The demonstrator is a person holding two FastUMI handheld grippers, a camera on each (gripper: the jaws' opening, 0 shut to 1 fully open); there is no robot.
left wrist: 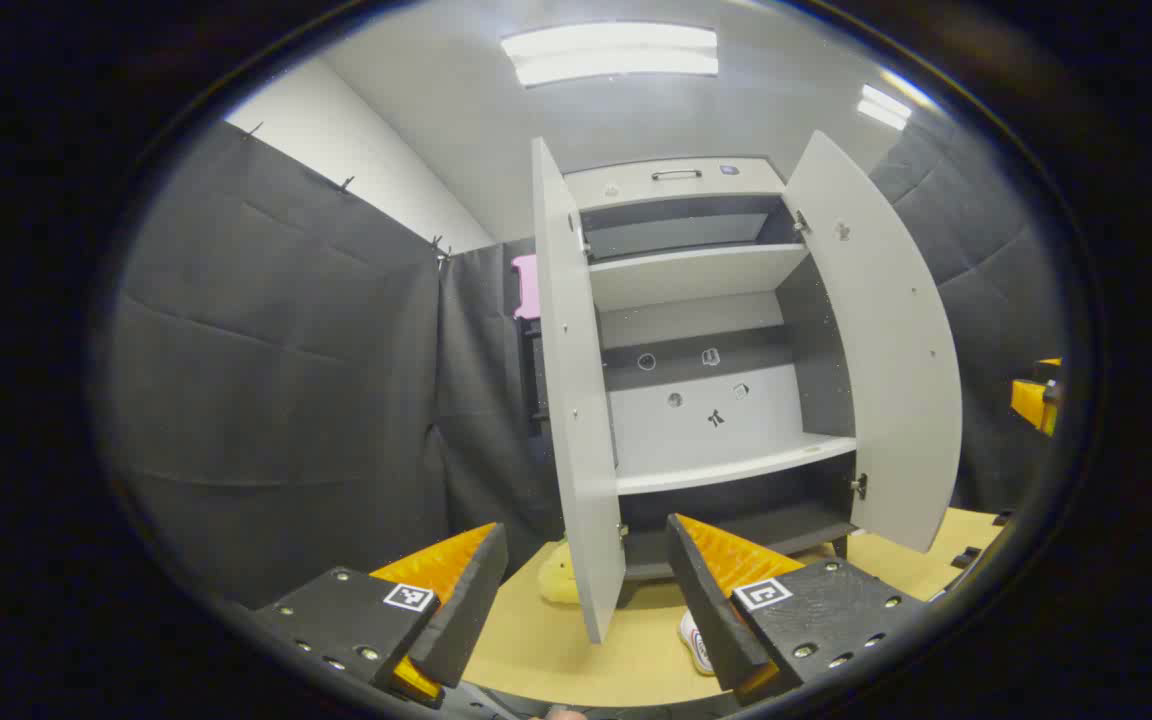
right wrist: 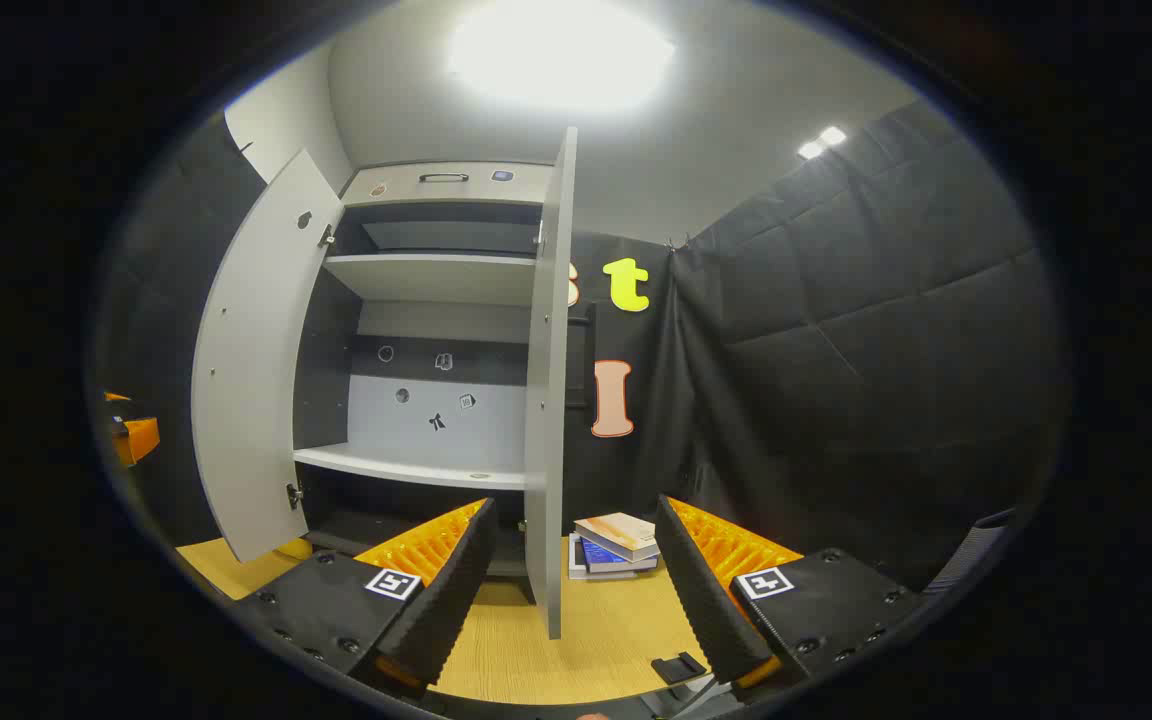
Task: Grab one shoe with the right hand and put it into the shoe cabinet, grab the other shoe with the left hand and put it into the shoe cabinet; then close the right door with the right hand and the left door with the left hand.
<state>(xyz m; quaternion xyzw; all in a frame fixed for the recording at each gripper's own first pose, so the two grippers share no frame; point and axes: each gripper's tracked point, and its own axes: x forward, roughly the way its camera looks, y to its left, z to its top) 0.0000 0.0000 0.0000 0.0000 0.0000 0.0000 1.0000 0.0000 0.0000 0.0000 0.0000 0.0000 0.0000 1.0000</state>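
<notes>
Both jaws gape before unlabelled shoe cabinet (left wrist: pixel 706 330).

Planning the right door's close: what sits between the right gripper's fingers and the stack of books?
In the right gripper view, bare wooden tabletop lies between the open right gripper and the stacked books; the grey right door stands just left.

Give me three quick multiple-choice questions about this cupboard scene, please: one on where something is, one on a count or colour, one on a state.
1. Where is the stack of books?
A. On the top shelf
B. On the wooden surface right of the right door
C. Between the fingers

2. How many cabinet doors are there?
A. One
B. Two
C. Three

3. What state are the doors in?
A. Both open
B. Both shut
C. One open, one shut

Answers:
1 B: the right gripper view shows the books low on the wooden surface, past the right door.
2 B: the left door and the right one.
3 A: both swing out, so the shelves show.
</notes>
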